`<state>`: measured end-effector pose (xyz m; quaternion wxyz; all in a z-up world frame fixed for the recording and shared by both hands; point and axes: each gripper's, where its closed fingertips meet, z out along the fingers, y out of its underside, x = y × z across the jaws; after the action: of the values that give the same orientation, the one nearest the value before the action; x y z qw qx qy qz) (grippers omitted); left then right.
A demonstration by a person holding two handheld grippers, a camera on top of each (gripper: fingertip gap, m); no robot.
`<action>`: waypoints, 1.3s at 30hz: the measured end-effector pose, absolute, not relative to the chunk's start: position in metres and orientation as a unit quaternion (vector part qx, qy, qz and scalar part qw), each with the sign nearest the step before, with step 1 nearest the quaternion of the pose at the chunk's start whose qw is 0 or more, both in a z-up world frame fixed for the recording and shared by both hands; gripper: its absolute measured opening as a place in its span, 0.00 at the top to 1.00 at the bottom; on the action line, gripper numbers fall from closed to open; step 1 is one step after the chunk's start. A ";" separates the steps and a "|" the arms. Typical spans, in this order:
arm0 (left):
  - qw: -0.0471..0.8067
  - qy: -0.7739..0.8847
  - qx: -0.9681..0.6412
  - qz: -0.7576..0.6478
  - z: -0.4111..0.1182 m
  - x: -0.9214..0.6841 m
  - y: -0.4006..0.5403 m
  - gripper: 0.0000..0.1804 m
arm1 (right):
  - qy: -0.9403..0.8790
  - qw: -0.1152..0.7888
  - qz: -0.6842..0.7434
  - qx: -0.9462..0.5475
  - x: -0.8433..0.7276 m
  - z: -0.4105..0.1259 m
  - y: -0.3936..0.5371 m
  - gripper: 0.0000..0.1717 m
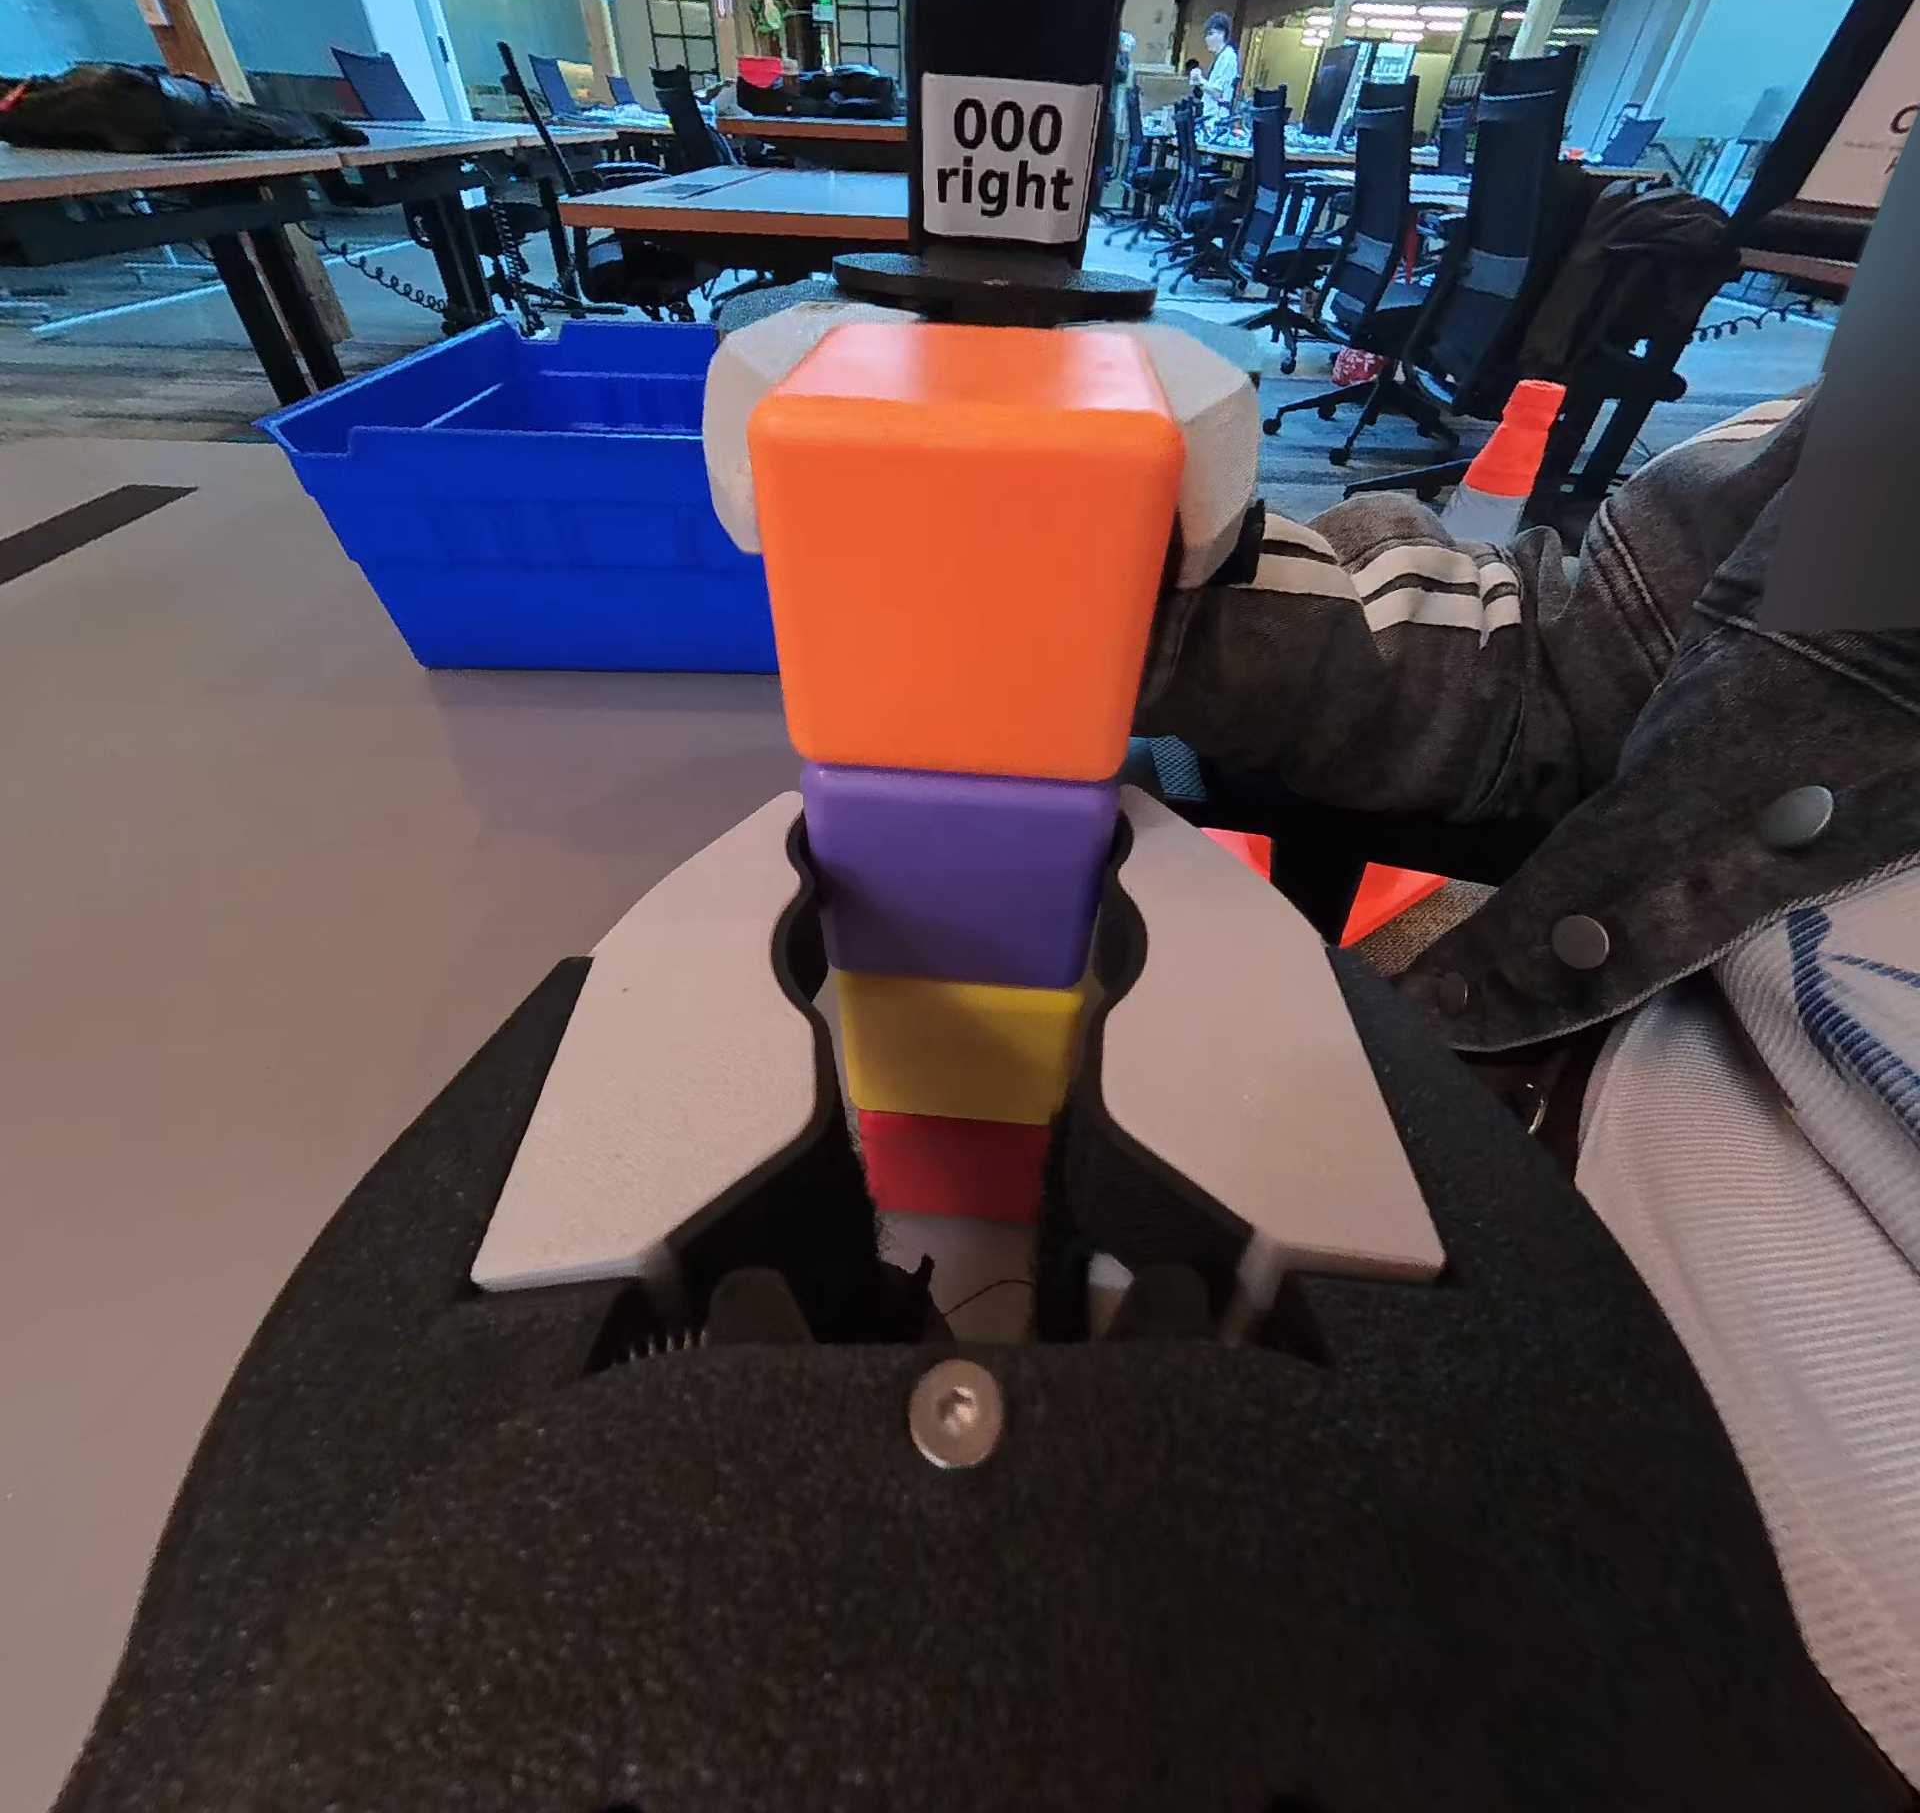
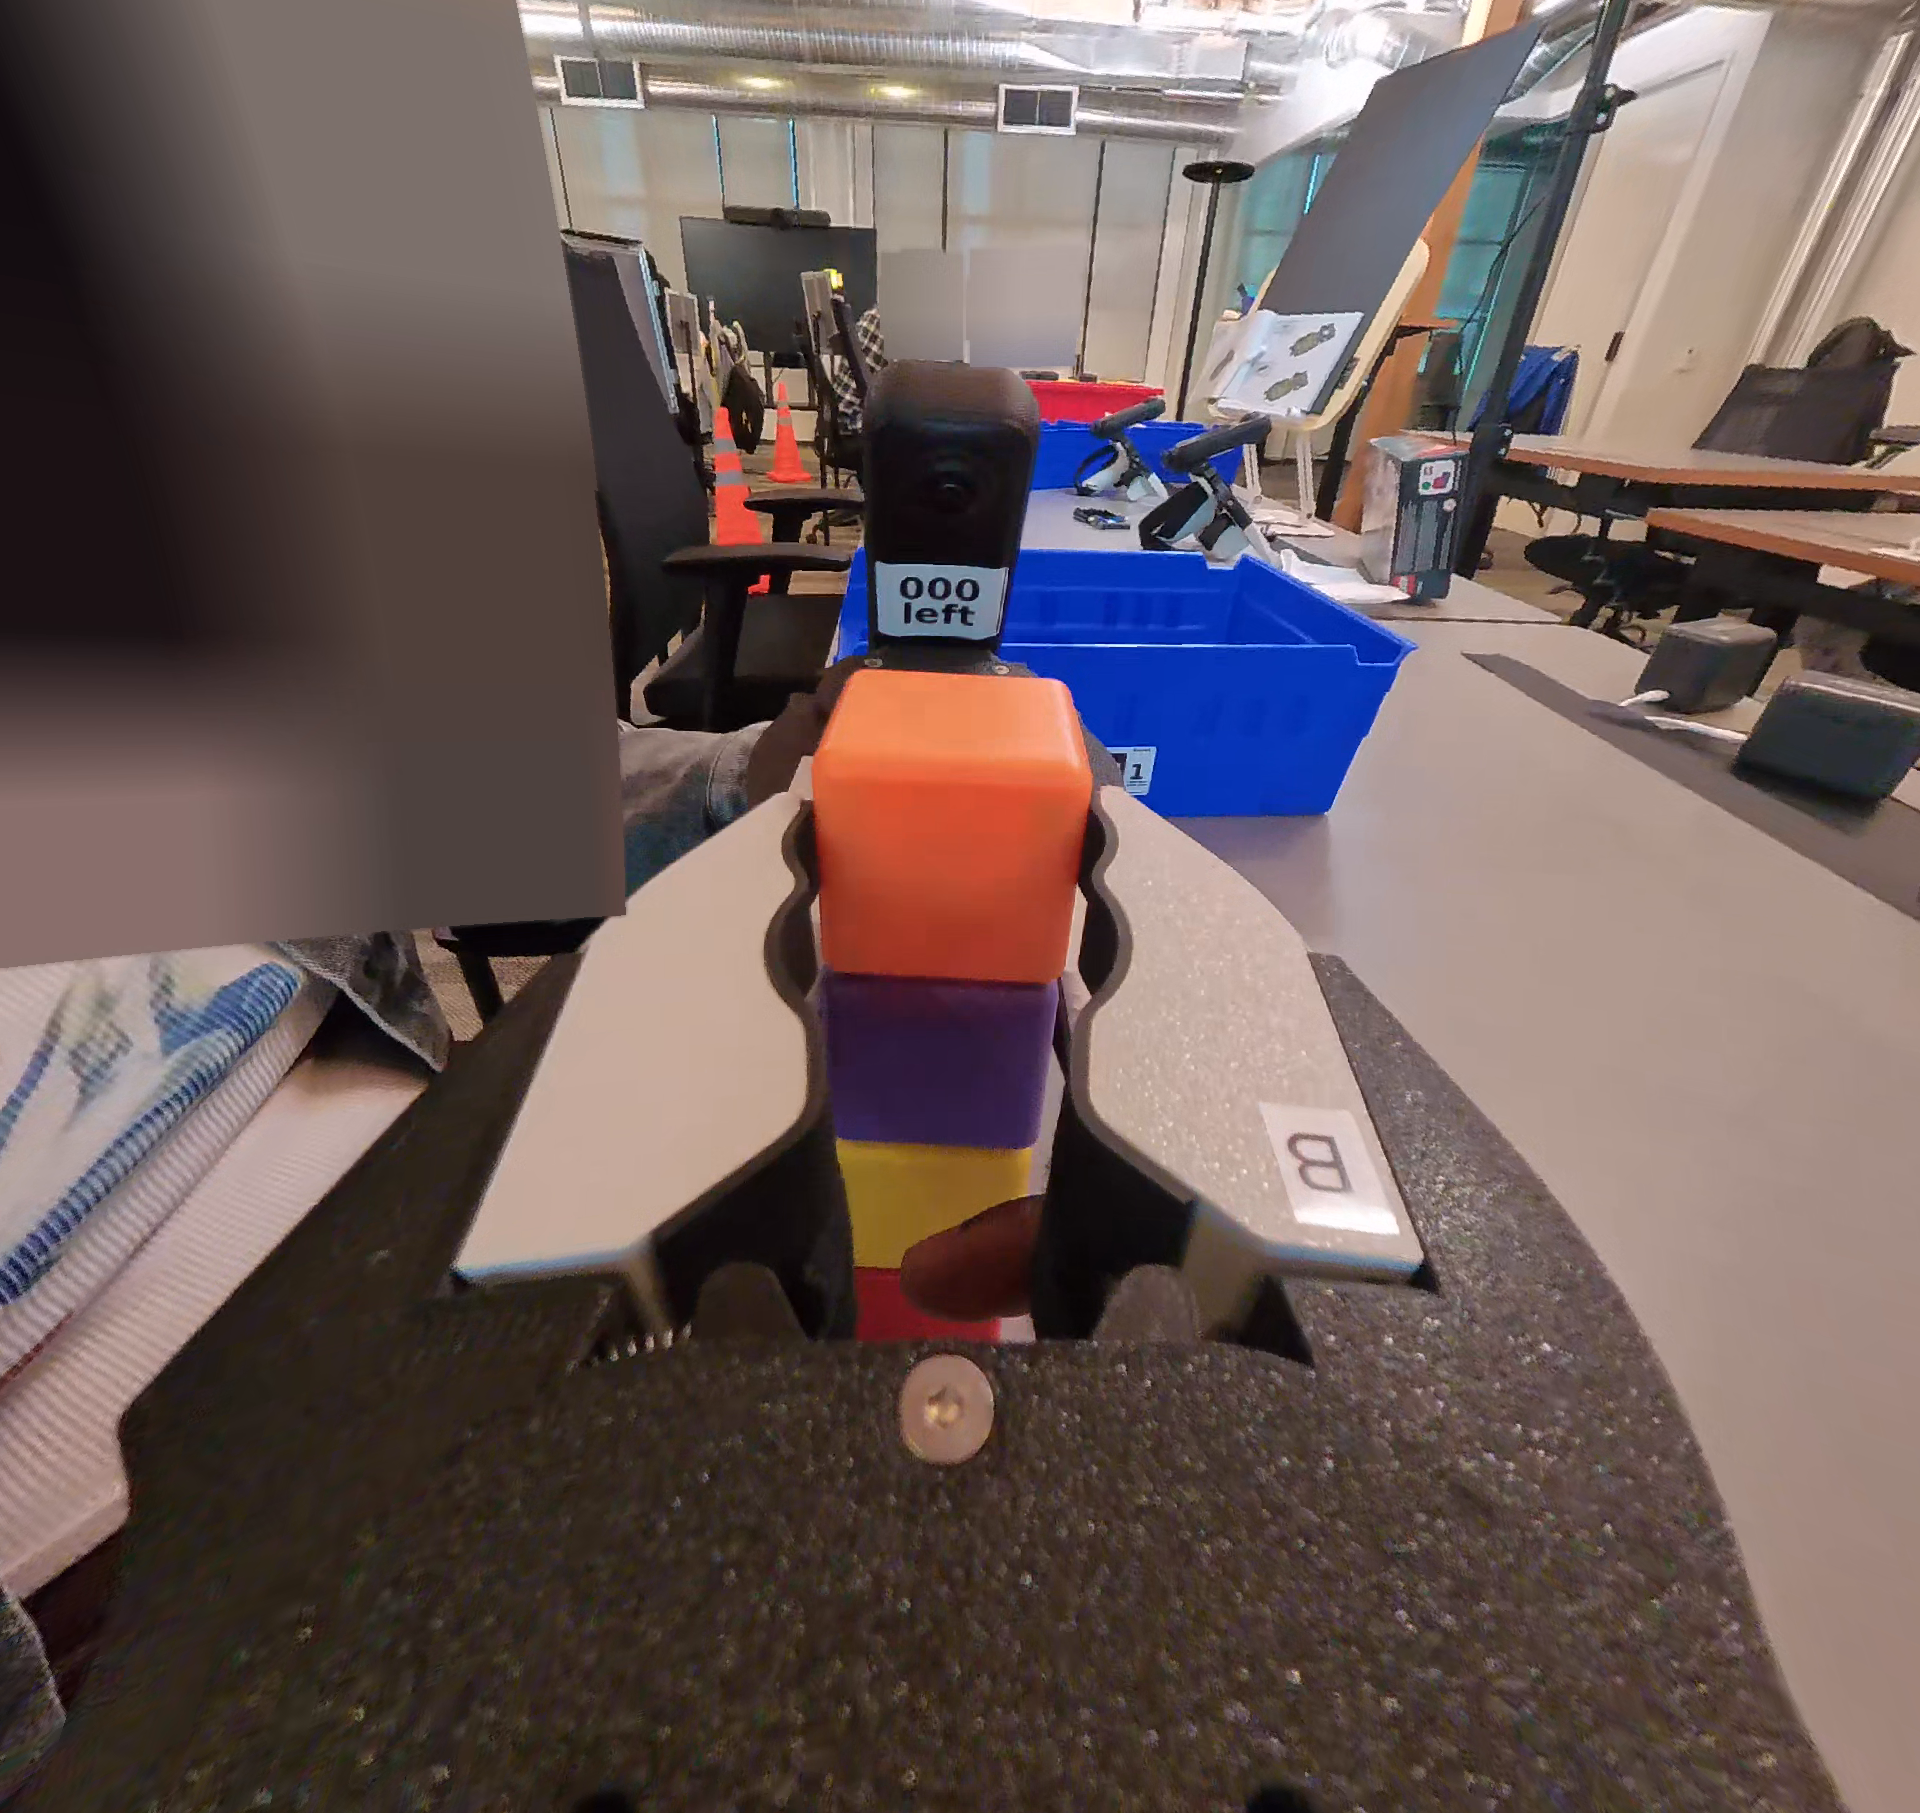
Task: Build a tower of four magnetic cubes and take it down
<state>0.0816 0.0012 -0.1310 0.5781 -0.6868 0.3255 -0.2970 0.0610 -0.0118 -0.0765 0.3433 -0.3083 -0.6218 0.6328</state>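
A tower of cubes stands on the grey table point(image 1: 260, 880): red point(image 1: 951, 1166) at the bottom, then yellow point(image 1: 956, 1046), purple point(image 1: 956, 880) and orange point(image 1: 961, 558) on top. My left gripper point(image 1: 961, 859) is shut on the purple cube, with both pads against its sides. My right gripper point(image 2: 945, 859) is shut on the orange cube point(image 2: 945, 828), with the purple point(image 2: 935, 1057), yellow point(image 2: 914, 1202) and red point(image 2: 904, 1306) cubes below it. In the left wrist view the right gripper's white fingers point(image 1: 727, 433) flank the orange cube from the far side.
A blue bin point(image 1: 540, 516) stands on the table behind the tower and also shows in the right wrist view point(image 2: 1226, 683). A person's sleeve point(image 1: 1403, 672) lies to the right. Small dark boxes point(image 2: 1829, 735) sit at the table's far right. Office chairs and desks stand beyond.
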 end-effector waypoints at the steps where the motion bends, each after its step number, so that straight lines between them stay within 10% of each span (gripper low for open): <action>1: 0.579 0.325 -0.686 -0.297 -0.131 0.082 0.002 0.72 | -0.621 0.343 0.635 -0.306 0.061 -0.076 -0.011 0.72; 14: 0.582 0.319 -0.690 -0.288 -0.131 0.081 0.003 0.72 | -0.602 0.369 0.652 -0.276 0.061 -0.075 -0.008 0.71; 24: 0.501 0.358 -0.746 -0.255 -0.160 0.063 -0.009 0.48 | -0.687 0.291 0.578 -0.332 0.067 -0.117 -0.004 0.42; 39: 0.365 0.401 -0.829 -0.137 -0.200 0.037 -0.028 0.45 | -0.820 0.228 0.362 -0.381 0.081 -0.187 0.003 0.37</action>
<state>0.0371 -0.0281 -0.2002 0.3652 -0.8287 0.4014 -0.1370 0.0811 0.0029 -0.1873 0.2275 -0.3805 -0.8199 0.3621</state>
